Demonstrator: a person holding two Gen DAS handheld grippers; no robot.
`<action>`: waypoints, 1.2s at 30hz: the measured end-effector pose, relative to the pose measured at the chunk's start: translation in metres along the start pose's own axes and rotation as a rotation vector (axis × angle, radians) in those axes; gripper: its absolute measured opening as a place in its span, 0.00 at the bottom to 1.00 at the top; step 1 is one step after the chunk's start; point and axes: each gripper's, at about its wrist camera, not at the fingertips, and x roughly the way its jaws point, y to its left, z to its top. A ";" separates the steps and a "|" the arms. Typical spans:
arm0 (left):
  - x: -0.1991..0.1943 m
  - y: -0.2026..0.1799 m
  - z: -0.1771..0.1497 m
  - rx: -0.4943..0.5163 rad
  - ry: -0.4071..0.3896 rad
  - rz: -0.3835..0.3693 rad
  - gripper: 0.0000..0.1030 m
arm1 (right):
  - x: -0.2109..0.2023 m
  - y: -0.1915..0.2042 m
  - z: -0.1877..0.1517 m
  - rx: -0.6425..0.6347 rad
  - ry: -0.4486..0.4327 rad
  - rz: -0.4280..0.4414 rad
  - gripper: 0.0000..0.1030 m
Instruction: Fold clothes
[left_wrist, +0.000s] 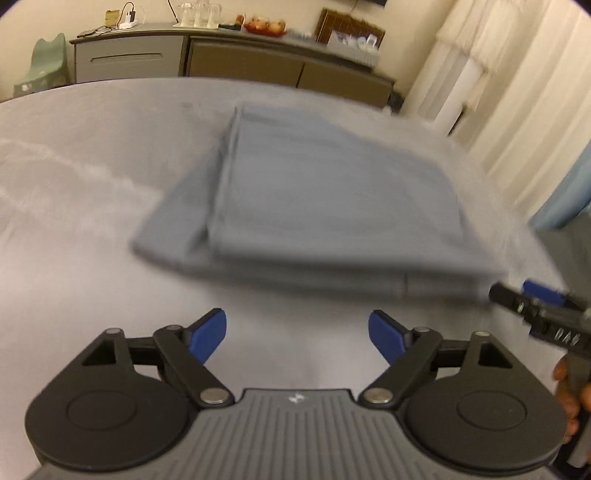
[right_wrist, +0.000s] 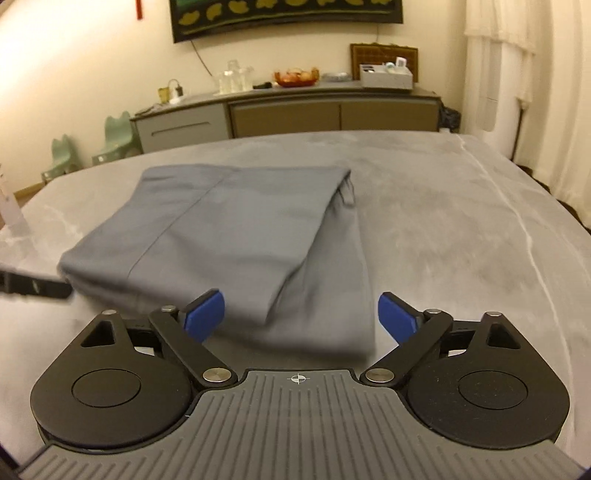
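Left wrist view has the left black gripper with blue pads (left_wrist: 297, 334) spread wide over the grey velvety table cover (left_wrist: 92, 192), nothing between the pads, not touching anything. Just ahead of it lies the folded blue-grey cloth garment (left_wrist: 314, 206), flat on the cover, a bit blurry, with one layer sticking out on the left side of the pile. Over at the right edge you can see the right black gripper with blue pads (left_wrist: 532, 295), right next to the garment's near corner, with part of a hand (left_wrist: 570, 398) holding it.

Right wrist view: that gripper (right_wrist: 301, 314) is also released, jaws wide, empty; the garment's (right_wrist: 236, 236) near folded edge sits in front of the pads, apart from them. Long grey-brown sideboard (right_wrist: 295, 110) stands along the back wall with a bowl of fruit (right_wrist: 297, 77) on top.
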 end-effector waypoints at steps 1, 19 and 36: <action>-0.002 -0.009 -0.010 0.012 -0.001 0.024 0.87 | -0.006 0.002 -0.005 0.009 0.006 -0.005 0.94; -0.048 -0.040 -0.065 0.065 -0.036 0.129 1.00 | -0.054 0.034 -0.041 -0.036 -0.006 -0.032 0.98; -0.059 -0.053 -0.069 -0.026 -0.102 -0.042 1.00 | -0.064 0.029 -0.045 -0.031 -0.020 -0.029 0.98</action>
